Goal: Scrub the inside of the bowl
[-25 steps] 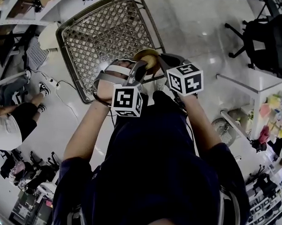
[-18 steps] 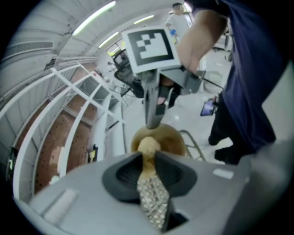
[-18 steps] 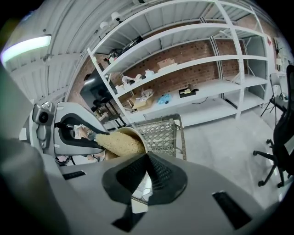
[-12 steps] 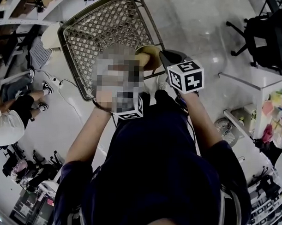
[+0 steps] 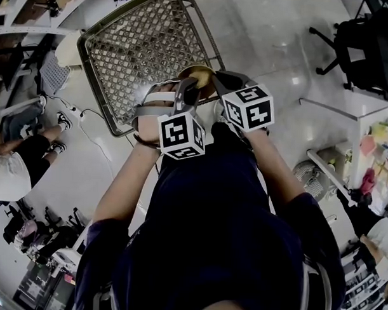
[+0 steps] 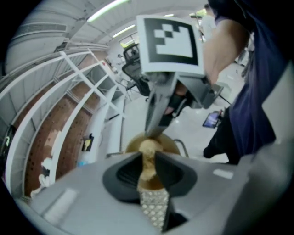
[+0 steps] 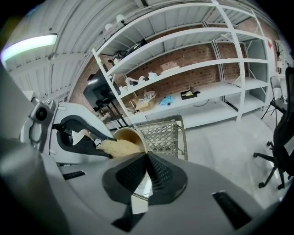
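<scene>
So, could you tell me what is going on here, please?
A person stands over a wire mesh basket with a gripper in each hand. The right gripper is shut on the rim of a tan bowl and holds it up in the air, tilted. The left gripper is shut on a yellowish scrubbing pad, whose end is pressed into the inside of the bowl. The scrub looks under way; how clean the bowl is cannot be told.

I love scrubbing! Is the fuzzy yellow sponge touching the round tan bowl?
Touching: right gripper view shows the fuzzy yellow sponge pressed inside the round tan bowl.
</scene>
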The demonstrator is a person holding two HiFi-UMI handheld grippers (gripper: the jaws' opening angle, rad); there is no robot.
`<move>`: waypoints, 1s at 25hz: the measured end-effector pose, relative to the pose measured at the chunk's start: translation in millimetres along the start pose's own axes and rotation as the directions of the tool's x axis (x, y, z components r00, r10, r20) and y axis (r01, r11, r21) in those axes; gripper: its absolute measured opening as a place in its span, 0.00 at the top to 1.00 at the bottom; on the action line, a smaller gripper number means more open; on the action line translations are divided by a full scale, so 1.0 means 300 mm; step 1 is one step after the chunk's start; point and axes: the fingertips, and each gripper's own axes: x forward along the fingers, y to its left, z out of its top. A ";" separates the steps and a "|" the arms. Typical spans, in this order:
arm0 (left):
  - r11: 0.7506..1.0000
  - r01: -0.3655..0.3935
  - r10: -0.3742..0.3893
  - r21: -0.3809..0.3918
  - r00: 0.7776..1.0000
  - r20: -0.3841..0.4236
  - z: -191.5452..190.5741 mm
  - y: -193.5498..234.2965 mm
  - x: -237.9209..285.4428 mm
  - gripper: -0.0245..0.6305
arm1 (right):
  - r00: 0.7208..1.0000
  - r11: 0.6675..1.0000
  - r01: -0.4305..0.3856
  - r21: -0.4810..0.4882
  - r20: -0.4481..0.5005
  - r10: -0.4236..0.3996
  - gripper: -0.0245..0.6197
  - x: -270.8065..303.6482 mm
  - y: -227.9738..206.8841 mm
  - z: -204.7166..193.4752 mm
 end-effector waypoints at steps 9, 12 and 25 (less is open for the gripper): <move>0.997 -0.068 0.071 0.036 0.994 -0.088 -0.061 0.032 -0.009 0.84 | 1.000 0.999 0.014 0.030 0.021 -0.014 0.94 -0.006 -0.041 -0.006; 0.999 -0.018 0.024 0.049 0.992 -0.123 -0.084 -0.023 -0.005 0.84 | 0.999 0.999 0.030 0.026 0.033 -0.030 0.94 -0.006 -0.052 0.007; 1.000 -0.031 0.031 0.003 0.999 -0.041 -0.012 0.043 0.008 0.84 | 1.000 1.000 0.007 -0.001 0.019 -0.007 0.94 0.011 -0.019 0.019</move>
